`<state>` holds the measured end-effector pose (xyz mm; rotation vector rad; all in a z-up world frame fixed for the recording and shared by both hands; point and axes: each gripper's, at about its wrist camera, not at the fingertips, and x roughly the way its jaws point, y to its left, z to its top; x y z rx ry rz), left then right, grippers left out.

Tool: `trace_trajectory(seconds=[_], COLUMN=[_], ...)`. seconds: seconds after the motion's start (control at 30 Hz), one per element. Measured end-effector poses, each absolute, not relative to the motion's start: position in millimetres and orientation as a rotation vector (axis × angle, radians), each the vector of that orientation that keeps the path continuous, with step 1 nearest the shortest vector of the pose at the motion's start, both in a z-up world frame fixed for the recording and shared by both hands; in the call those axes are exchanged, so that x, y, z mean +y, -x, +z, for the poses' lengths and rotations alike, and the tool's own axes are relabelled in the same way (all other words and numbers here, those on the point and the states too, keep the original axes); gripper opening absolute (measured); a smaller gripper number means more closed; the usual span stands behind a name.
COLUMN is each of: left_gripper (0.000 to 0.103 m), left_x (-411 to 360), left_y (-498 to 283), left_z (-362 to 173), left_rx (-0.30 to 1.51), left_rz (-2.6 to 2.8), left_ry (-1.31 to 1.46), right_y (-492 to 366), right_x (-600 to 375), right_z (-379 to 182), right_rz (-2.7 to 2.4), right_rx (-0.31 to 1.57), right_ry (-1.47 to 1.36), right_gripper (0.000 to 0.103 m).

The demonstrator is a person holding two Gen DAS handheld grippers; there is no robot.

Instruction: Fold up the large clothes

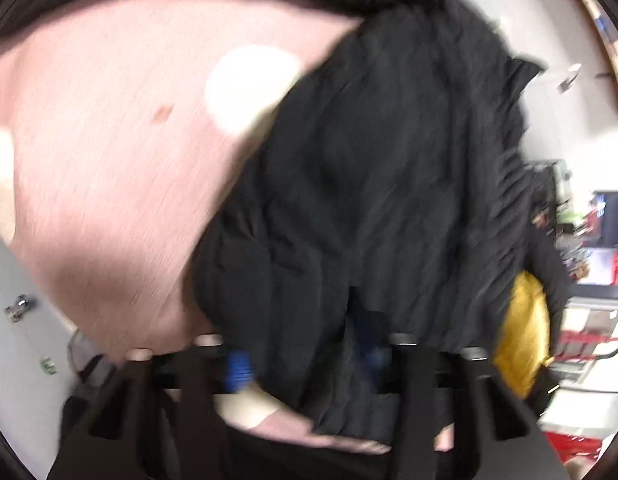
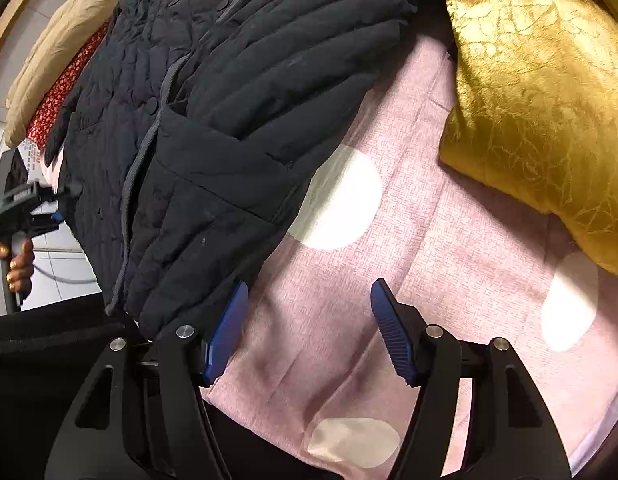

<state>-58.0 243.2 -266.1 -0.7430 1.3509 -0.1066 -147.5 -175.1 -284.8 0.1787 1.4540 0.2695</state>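
The black puffy jacket [image 2: 213,120] lies on a bed with a pink sheet [image 2: 389,280] that has big white dots. A gold pillow [image 2: 549,100] sits near it, past the right jaws and off to their far side.

The right gripper [image 2: 307,330] has its jaws spread wide, with only pink sheet between them. The jacket's bottom corner is just beside one blue pad.

The left gripper [image 1: 301,360] looks pushed into the jacket [image 1: 369,180]. Black cloth fills the space between its jaws and hides most of the blue pads. The picture is blurry, so I cannot tell if the jaws are pinching the cloth or just sitting around it.

The jacket looks soft, thick and light, like a little quilt. It will bend and flop easily, and the smooth cloth may slip. A fat fold may spring back open. The best places to grab are probably the edges: the bottom hem by the right jaws, or the grey-trimmed front edge. A pinch should take a good bite of cloth, not just the thin outer skin.
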Motion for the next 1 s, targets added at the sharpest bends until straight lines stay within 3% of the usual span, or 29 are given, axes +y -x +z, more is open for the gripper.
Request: trace_trajectory(seconds=[0.07,0.13,0.47,0.87,1.0], left_gripper=[0.014,0.010,0.006,0.006,0.006], left_x=[244.0,243.0,240.0,294.4,281.7], left_y=[37.2,13.7,-123.9,-192.8,-205.9], left_z=[-242.4,-221.4,-127.3,-138.4,-138.6], left_rx=[1.283,1.239,1.060,1.126,1.139], left_rz=[-0.118,-0.131,-0.103,0.073,0.023], left_ry=[0.720,0.694,0.568,0.577,0.449], right_y=[151.4,155.2,174.1,137.8,120.3], right_x=[-175.9,-176.9,-172.6,-92.4,-70.6], right_z=[-280.4,-277.9,-268.7,-235.5,-240.0], right_rz=[0.256,0.238,0.231,0.427,0.483], right_rx=[1.447,1.438,1.380,1.230,1.236], right_ry=[-0.183,-0.195,-0.261,-0.361,-0.591], right_gripper=[0.064,0.064,0.064,0.064,0.066])
